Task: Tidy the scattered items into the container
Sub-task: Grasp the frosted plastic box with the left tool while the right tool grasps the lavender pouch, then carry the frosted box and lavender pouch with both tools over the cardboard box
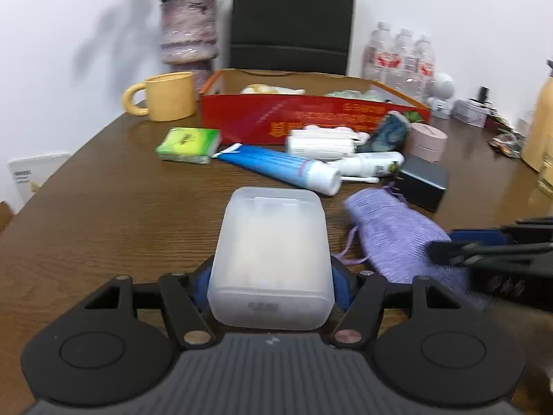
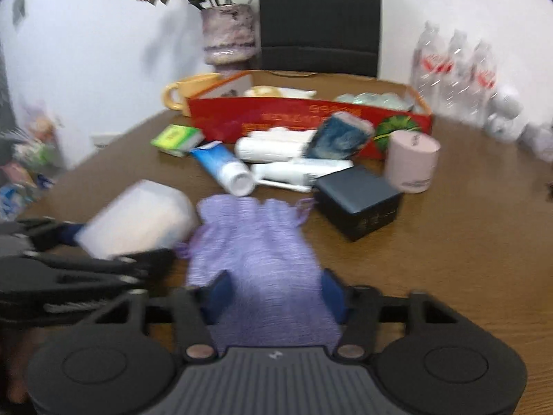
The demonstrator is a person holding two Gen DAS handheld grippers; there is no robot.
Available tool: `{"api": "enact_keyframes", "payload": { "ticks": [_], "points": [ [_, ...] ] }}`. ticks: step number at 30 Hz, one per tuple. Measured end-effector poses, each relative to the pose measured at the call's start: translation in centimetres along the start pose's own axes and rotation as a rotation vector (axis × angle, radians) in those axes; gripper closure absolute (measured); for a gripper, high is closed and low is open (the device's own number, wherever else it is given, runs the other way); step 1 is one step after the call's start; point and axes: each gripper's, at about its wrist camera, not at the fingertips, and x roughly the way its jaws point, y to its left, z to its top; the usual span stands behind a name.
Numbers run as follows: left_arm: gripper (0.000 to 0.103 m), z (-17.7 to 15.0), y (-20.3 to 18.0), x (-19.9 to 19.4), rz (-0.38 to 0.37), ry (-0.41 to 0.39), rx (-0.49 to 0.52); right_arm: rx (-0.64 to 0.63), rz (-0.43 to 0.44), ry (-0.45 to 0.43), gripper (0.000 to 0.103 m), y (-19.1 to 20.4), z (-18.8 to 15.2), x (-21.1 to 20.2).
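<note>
My left gripper [image 1: 272, 285] is shut on a translucent white plastic box [image 1: 271, 242], blue pads pressed on both of its sides. My right gripper [image 2: 276, 292] is shut on a purple knitted pouch [image 2: 255, 242]; the left wrist view shows that pouch [image 1: 394, 231] to the right of the box. The red cardboard container [image 1: 311, 119] [image 2: 297, 114] stands open at the far side and holds a few items. In front of it lie a green tissue pack [image 1: 188, 145], a blue tube [image 1: 280, 167], white bottles [image 1: 321, 141], a pink jar [image 2: 411, 160] and a black block [image 2: 359, 202].
A yellow mug [image 1: 166, 97] and a purple vase [image 1: 188, 31] of flowers stand left of the container. Behind it is a black chair back [image 1: 292, 17]. Water bottles [image 1: 399, 58] and small clutter crowd the far right. Bare wooden table [image 1: 103, 214] lies to the left.
</note>
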Motion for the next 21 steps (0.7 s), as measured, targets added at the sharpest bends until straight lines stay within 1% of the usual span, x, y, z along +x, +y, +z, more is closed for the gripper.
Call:
{"api": "enact_keyframes", "payload": {
  "ticks": [1, 2, 4, 5, 6, 8, 9, 10, 11, 13, 15, 16, 17, 18, 19, 20, 21],
  "points": [
    [0.037, 0.0, 0.0, -0.1, 0.004, 0.0, 0.0, 0.019, -0.016, -0.001, 0.09, -0.7, 0.0, -0.3],
    [0.037, -0.1, 0.0, -0.1, 0.007, 0.0, 0.0, 0.04, -0.03, -0.001, 0.094, -1.4, -0.1, -0.5],
    [0.035, -0.1, -0.1, -0.3, 0.011, 0.001, 0.004, 0.049, -0.064, -0.006, 0.093, -2.1, -0.2, -0.9],
    [0.031, -0.2, -0.2, -0.4, 0.01, 0.001, 0.009, 0.052, -0.082, -0.009, 0.091, -2.4, -0.2, -1.0],
    [0.025, -0.3, -0.3, -0.4, 0.009, 0.002, 0.014, 0.048, -0.08, -0.01, 0.087, -2.2, -0.2, -0.9],
    [0.023, -0.2, -0.2, -0.7, 0.012, -0.008, 0.008, 0.039, -0.072, -0.013, 0.065, -1.8, -0.2, -0.7],
    [0.023, -0.2, -0.1, -0.7, 0.012, -0.013, -0.001, 0.035, -0.067, -0.015, 0.039, -1.6, -0.2, -0.6],
    [0.024, -0.2, 0.1, -0.9, 0.009, -0.015, -0.015, 0.03, -0.063, -0.016, 0.026, -1.3, -0.2, -0.5],
    [0.024, -0.1, 0.3, -1.0, 0.002, -0.017, -0.028, 0.026, -0.059, -0.018, 0.024, -1.1, -0.2, -0.3],
    [0.025, -0.1, 0.7, -1.0, -0.011, -0.012, -0.043, 0.017, -0.05, -0.02, 0.024, -0.6, -0.1, -0.1],
    [0.036, -0.1, 0.7, -0.8, -0.014, -0.002, -0.033, 0.008, -0.042, -0.023, 0.029, -0.2, -0.1, 0.2],
    [0.037, -0.2, 0.7, -0.7, -0.014, 0.001, -0.025, 0.003, -0.038, -0.025, 0.039, 0.0, -0.1, 0.3],
    [0.037, -0.2, 0.5, -0.7, -0.006, -0.002, -0.015, -0.001, -0.033, -0.026, 0.045, 0.3, -0.1, 0.4],
    [0.037, -0.3, 0.3, -0.7, -0.004, -0.007, -0.009, -0.006, -0.029, -0.028, 0.057, 0.5, -0.1, 0.5],
    [0.037, -0.3, 0.2, -0.7, -0.004, -0.009, -0.006, -0.007, -0.031, -0.03, 0.064, 0.5, -0.1, 0.5],
    [0.037, -0.3, 0.2, -0.8, -0.012, -0.012, -0.007, -0.016, -0.029, -0.037, 0.067, 0.5, -0.2, 0.4],
    [0.037, -0.4, 0.1, -0.9, -0.02, -0.014, -0.009, -0.026, -0.027, -0.043, 0.073, 0.5, -0.2, 0.3]
  ]
}}
